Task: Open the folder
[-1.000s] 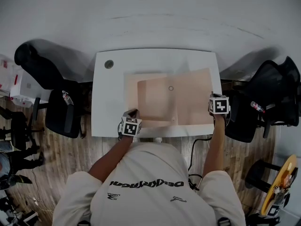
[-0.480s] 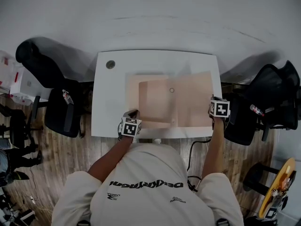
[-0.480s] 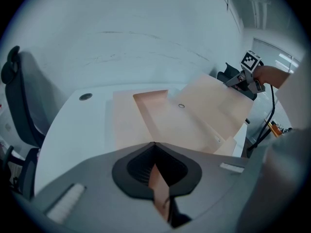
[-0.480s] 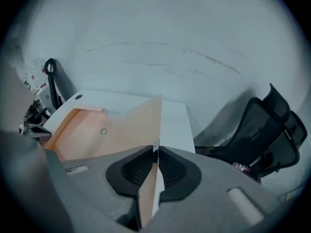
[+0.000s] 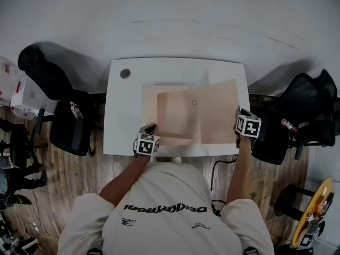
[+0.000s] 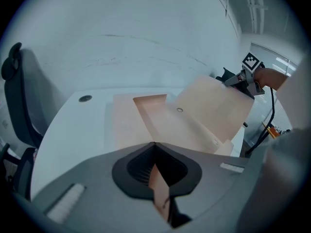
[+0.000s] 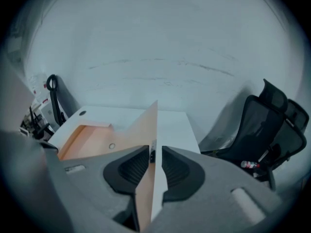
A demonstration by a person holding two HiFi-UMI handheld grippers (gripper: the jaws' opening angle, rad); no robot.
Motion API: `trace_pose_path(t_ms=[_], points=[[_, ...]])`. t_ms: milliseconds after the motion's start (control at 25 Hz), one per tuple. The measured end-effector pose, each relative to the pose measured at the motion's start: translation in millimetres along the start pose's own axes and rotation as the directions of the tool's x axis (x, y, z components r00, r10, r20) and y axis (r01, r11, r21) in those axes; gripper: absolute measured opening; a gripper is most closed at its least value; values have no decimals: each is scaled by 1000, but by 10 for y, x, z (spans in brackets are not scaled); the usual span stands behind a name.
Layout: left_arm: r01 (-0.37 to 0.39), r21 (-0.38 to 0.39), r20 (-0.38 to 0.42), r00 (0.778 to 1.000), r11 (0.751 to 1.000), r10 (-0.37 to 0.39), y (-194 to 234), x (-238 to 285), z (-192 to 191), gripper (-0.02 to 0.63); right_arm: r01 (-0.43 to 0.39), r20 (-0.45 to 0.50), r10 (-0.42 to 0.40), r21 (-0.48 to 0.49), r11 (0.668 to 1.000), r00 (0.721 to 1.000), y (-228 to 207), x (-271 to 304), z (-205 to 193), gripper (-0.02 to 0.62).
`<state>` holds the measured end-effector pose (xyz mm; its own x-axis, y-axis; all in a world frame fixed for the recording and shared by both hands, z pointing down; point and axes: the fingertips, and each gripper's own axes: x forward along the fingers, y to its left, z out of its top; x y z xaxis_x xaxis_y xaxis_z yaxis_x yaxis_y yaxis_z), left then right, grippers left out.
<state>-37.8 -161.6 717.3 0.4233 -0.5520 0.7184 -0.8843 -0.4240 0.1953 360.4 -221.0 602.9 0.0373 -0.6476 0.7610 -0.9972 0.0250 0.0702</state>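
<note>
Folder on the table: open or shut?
Open. The folder shows its inside; the right gripper holds its right flap raised off the table.

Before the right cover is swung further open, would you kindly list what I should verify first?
1. Left gripper shut on the folder's near left corner: ok.
2. Right gripper shut on the cover's edge: ok.
3. Cover tilted up off the folder's inside: ok.
4. Table room right of the cover to land flat: cannot tell.
5. Chair at right apart from the right gripper: ok.
</note>
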Motion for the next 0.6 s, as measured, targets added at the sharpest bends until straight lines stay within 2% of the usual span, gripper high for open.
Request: trace_pose_path(t_ms=[80,280,600], points=[[4,3,15,1000,1000,-4,0,-6,28,-2,-26,28,25,30,999,999,53,-42,53,85],[26,-4,31,999,1000,-26,-69,-54,70,-2,-57,78,54,33,998,995,205,-184,141,108],[40,-1,52,998,999,-40,-116,-101,90,-2,-67,135,63,24,997,989,358,-343,251,127]])
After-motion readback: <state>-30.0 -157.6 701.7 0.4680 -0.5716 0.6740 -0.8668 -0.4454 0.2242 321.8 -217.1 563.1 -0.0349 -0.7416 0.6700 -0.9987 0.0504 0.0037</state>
